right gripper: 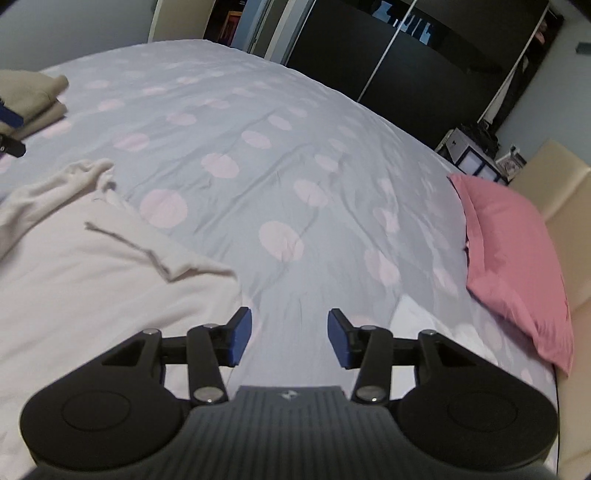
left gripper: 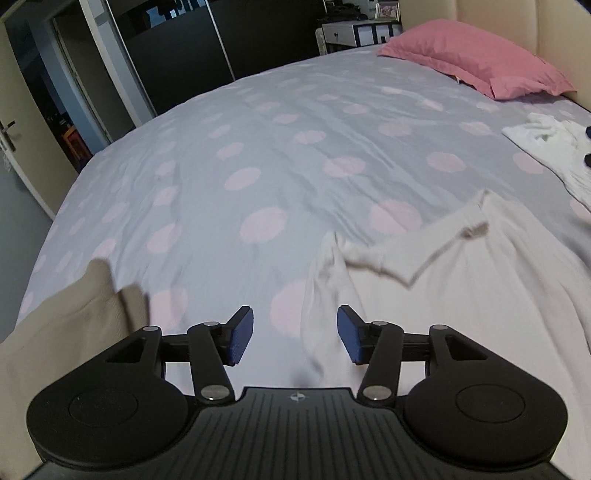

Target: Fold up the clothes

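Left claw [left gripper: 294,335] apart, empty, over white garment [left gripper: 461,288] edge | right claw [right gripper: 291,339] apart, empty, above bed [right gripper: 295,166] | pink pillow [right gripper: 517,258] far right

no readable text, label, brand name or number shows in either view. the only marks are small pale emblems moulded on the ribbed black housings: a round crosshair-like sign on the left gripper [left gripper: 295,338], in its own wrist view, and a small angular logo on the right gripper [right gripper: 290,338], in its own wrist view. neither spells out a letter that can be read. the framed picture [left gripper: 386,9] at the far side of the room is too small and blurred to tell.
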{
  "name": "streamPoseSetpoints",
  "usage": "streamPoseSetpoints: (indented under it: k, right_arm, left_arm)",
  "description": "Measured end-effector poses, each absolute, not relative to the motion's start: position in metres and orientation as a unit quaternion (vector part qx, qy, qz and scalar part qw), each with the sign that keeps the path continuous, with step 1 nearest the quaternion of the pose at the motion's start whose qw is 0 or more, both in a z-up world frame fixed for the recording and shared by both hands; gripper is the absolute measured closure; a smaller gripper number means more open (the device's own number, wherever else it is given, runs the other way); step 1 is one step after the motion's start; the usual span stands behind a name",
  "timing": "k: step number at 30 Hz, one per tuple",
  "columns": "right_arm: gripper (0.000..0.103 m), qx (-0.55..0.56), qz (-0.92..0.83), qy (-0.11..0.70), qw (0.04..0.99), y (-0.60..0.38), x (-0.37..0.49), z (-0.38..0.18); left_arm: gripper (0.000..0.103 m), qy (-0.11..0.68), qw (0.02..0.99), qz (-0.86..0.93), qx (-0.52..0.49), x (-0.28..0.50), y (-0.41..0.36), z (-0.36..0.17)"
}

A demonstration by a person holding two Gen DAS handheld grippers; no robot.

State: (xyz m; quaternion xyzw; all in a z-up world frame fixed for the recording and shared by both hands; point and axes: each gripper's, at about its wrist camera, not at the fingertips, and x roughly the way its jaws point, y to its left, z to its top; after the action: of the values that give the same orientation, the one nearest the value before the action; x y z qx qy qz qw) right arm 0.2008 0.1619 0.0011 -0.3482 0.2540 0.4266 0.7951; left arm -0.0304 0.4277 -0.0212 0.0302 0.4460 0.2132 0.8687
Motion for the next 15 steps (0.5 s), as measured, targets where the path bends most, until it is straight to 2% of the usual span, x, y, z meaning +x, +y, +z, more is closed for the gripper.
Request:
streamPoseSetpoints:
  k: [4, 7, 12, 13, 15]
  right_arm:
    - [0.041, -0.318, 0.424, 0.268, 0.804, 0.122, 0.183, 0.02]
    - [0.04, -0.307, 0.427, 0.269, 0.807, 0.094, 0.164, 0.029]
    - [0.028, -0.288, 0.433, 0.267, 0.812, 0.05, 0.125, 0.037]
    - [0.021, -0.281, 0.431, 0.266, 0.815, 0.041, 0.117, 0.037]
    - [0.018, -0.261, 0.431, 0.274, 0.819, 0.026, 0.104, 0.034]
  left_arm:
    - [0.05, 0.447, 0.869, 0.209, 0.033, -0.067, 0.404, -0.004]
    - [0.048, 0.444, 0.872, 0.205, 0.032, -0.094, 0.386, 0.007]
    - [0.044, 0.44, 0.875, 0.2, 0.014, -0.138, 0.357, 0.011]
    - [0.044, 0.44, 0.876, 0.2, 0.009, -0.146, 0.352, 0.01]
    - [0.044, 0.444, 0.874, 0.199, -0.001, -0.159, 0.342, 0.005]
